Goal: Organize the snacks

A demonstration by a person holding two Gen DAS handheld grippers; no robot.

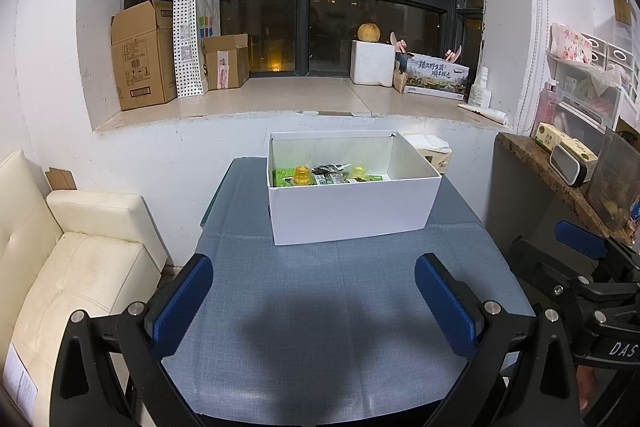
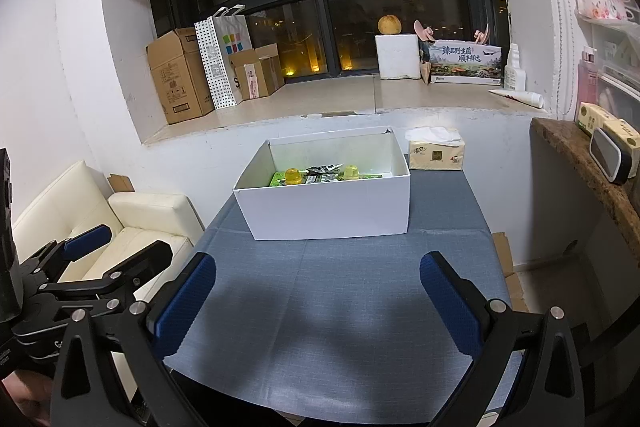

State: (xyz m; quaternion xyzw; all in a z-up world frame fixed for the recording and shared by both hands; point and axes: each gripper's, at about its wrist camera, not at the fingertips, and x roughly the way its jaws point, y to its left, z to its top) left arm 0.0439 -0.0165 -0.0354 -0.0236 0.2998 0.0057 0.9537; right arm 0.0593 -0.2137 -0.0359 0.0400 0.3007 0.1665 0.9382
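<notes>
A white open box [image 1: 352,211] [image 2: 328,211] stands at the far middle of the blue-clothed table [image 1: 320,315] [image 2: 332,307]. Inside it lie green snack packs [image 1: 282,175] [image 2: 278,179], two yellow jelly cups [image 1: 302,175] [image 2: 293,177] and a dark wrapper [image 1: 330,169] [image 2: 322,169]. My left gripper [image 1: 314,301] hovers open over the near part of the table, nothing between its blue pads. My right gripper [image 2: 318,301] is likewise open and empty, a similar distance short of the box. Each gripper shows at the edge of the other's view.
A tissue pack [image 2: 436,149] sits behind the box at the table's far right corner. A cream sofa [image 1: 72,267] stands left of the table, a stone-topped shelf [image 2: 592,163] with items to the right. Cardboard boxes [image 1: 140,55] and bags line the window sill.
</notes>
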